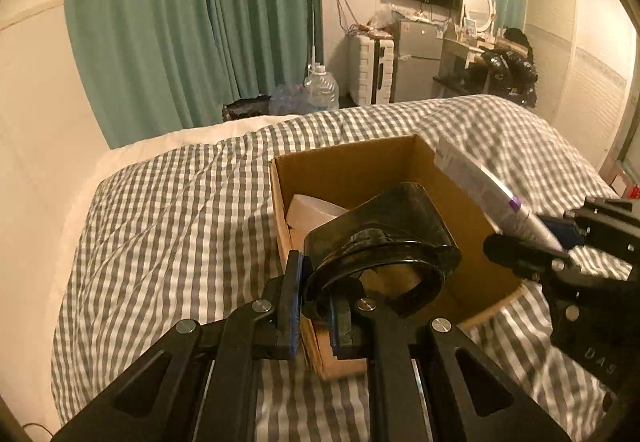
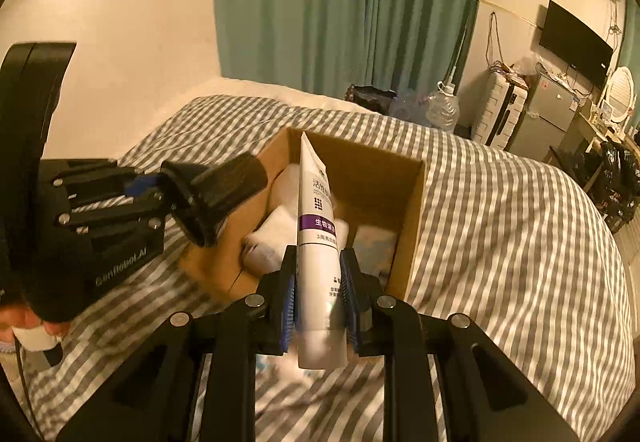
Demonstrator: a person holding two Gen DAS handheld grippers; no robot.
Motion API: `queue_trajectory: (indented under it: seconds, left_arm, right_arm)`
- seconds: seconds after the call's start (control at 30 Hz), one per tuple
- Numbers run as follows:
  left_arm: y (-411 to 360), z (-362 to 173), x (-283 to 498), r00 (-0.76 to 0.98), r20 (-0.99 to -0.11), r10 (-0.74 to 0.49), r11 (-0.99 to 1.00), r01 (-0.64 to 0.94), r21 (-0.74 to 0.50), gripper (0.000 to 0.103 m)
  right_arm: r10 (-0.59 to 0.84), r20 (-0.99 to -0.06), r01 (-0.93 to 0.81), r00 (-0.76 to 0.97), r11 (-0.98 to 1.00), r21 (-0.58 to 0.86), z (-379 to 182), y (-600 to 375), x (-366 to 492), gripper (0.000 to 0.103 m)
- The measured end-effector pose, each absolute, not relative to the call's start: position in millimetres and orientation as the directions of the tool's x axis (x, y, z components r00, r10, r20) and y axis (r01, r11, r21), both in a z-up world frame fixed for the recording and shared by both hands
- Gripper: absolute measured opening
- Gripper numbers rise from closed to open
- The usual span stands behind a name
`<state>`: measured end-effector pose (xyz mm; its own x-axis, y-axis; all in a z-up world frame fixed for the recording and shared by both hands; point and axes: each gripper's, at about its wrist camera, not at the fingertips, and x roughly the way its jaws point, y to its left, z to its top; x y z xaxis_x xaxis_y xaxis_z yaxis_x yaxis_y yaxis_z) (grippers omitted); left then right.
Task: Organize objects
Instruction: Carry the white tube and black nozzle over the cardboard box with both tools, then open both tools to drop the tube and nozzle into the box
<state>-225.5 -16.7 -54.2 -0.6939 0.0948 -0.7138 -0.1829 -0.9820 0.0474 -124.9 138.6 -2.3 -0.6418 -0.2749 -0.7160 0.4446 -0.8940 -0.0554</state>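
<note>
An open cardboard box (image 1: 344,165) sits on the checked bed; it also shows in the right wrist view (image 2: 412,226). My left gripper (image 1: 316,306) is shut on the rim of a dark translucent cup (image 1: 384,238) and holds it tilted over the box's near side; the cup shows in the right wrist view (image 2: 224,193). My right gripper (image 2: 318,302) is shut on a white tube with a purple band (image 2: 318,242), which points over the box. The tube shows in the left wrist view (image 1: 492,197). White items (image 2: 268,238) lie inside the box.
The grey-and-white checked duvet (image 1: 168,217) covers the bed around the box. Green curtains (image 1: 192,21), water bottles (image 1: 320,89), a suitcase, a small fridge and a desk stand beyond the bed. A wall is on the left.
</note>
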Motion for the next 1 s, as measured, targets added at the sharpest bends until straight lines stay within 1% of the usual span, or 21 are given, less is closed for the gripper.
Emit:
queue_trajectory:
  seconds: [0.1, 0.23, 0.4, 0.6, 0.73, 0.77, 0.8, 0.83, 0.87, 0.9, 0.97, 1.0]
  left_arm:
    - [-15.1, -65.0, -243.3, -0.685, -0.723, 0.092, -0.980, -0.189, 0.054, 0.011]
    - [-13.4, -80.9, -264.6, -0.658, -0.745, 0.109, -0.978, -0.206, 0.039, 0.011]
    - [-9.7, -94.9, -277.0, -0.644, -0.753, 0.137, -0.971, -0.236, 0.025, 0.011]
    - [-4.8, -106.9, -280.3, -0.629, -0.764, 0.141, -0.967, -0.252, 0.029, 0.011]
    - [-2.7, -106.3, -278.0, -0.638, -0.759, 0.134, -0.970, -0.242, 0.032, 0.012]
    - [-2.7, -105.5, -276.8, -0.640, -0.757, 0.134, -0.970, -0.240, 0.031, 0.013]
    - [-2.4, -104.7, -275.6, -0.640, -0.757, 0.132, -0.971, -0.238, 0.032, 0.014]
    - [-2.0, -103.6, -273.4, -0.641, -0.757, 0.129, -0.971, -0.236, 0.034, 0.020]
    - [-1.3, -103.5, -271.1, -0.639, -0.758, 0.131, -0.971, -0.239, 0.033, 0.027]
    - [-0.6, -102.4, -267.9, -0.637, -0.760, 0.130, -0.970, -0.239, 0.034, 0.033]
    - [-0.2, -97.9, -260.0, -0.629, -0.766, 0.131, -0.969, -0.245, 0.036, 0.064]
    - [-0.3, -94.6, -255.2, -0.629, -0.765, 0.137, -0.968, -0.249, 0.032, 0.072]
  right_arm:
    - [-0.262, -0.714, 0.438, -0.649, -0.896, -0.069, -6.5, 136.5, -150.3, 0.020]
    - [-0.261, -0.724, 0.428, -0.638, -0.902, -0.051, -15.7, 135.3, -187.3, 0.020]
    - [-0.265, -0.742, 0.427, -0.616, -0.904, -0.031, -36.9, 135.3, -219.4, 0.020]
    - [-0.284, -0.763, 0.434, -0.581, -0.901, 0.006, -58.2, 133.6, -233.8, 0.020]
    - [-0.305, -0.735, 0.413, -0.605, -0.910, 0.037, -52.9, 138.5, -230.1, 0.020]
    - [-0.315, -0.720, 0.404, -0.619, -0.913, 0.052, -48.3, 141.6, -228.0, 0.022]
    - [-0.322, -0.709, 0.399, -0.627, -0.915, 0.063, -43.8, 145.0, -227.3, 0.033]
    - [-0.324, -0.702, 0.391, -0.634, -0.918, 0.070, -39.7, 147.9, -225.7, 0.042]
    - [-0.319, -0.699, 0.382, -0.640, -0.922, 0.071, -36.2, 149.8, -224.3, 0.055]
    - [-0.313, -0.691, 0.369, -0.651, -0.926, 0.072, -32.2, 152.6, -220.5, 0.056]
    - [-0.316, -0.682, 0.363, -0.660, -0.928, 0.080, -24.5, 156.6, -214.2, 0.056]
    - [-0.316, -0.679, 0.360, -0.662, -0.929, 0.081, -20.4, 158.1, -209.7, 0.057]
